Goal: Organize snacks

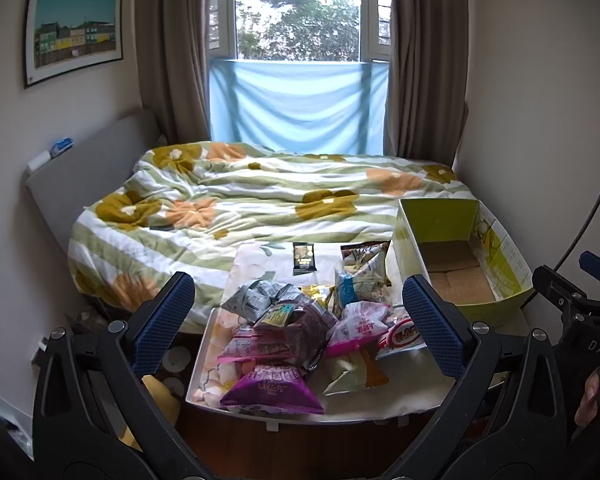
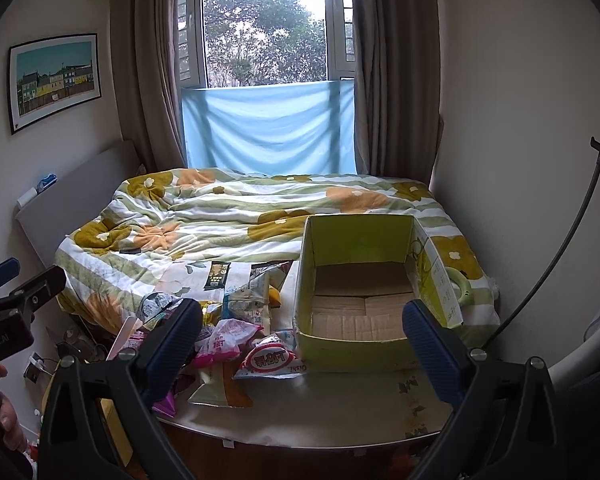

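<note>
Holding nothing: two grippers [image 1: 300,320] [image 2: 302,328], one box [image 2: 436,280].

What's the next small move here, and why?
Probably lower the left gripper onto the top of the snack pile and close on one packet. Both grippers, including the right gripper, are open and hold nothing; the green box beside the pile is empty.

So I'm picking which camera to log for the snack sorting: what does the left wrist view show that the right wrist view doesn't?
Only the left wrist view shows the purple snack bag whole, at the near edge of the pile.

Only the right wrist view shows the green box's whole cardboard floor, with no snacks in it.

Both show the red-and-white packet beside the box, the small dark packet farther back, the flowered bedding, and both tools open.
</note>
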### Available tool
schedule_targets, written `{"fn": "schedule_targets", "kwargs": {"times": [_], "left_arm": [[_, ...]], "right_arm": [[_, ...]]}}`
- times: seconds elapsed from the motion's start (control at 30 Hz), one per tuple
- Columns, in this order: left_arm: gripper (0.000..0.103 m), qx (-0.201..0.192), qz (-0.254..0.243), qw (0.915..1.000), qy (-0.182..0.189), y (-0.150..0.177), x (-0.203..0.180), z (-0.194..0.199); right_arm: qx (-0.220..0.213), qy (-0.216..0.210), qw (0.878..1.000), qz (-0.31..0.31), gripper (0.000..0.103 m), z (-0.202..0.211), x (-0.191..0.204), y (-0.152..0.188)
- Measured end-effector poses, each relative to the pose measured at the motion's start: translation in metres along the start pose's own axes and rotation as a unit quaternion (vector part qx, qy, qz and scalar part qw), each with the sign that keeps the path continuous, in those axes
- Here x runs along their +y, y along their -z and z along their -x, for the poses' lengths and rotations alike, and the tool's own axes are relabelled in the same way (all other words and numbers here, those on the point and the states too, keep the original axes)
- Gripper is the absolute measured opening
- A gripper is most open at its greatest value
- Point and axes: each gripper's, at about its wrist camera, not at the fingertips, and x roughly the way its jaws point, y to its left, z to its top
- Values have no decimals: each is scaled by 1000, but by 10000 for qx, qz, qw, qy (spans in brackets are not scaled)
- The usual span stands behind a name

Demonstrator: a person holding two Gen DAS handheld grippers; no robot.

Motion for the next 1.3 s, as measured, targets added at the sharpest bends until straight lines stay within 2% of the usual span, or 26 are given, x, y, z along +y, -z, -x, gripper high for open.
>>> {"fn": "schedule_targets", "kwargs": {"times": [1.3], "left_arm": [[103, 75, 10, 10000, -46, 6, -5, 6]], "right_arm": [[-44, -119, 9999, -60, 100, 2, -7, -3]]}}
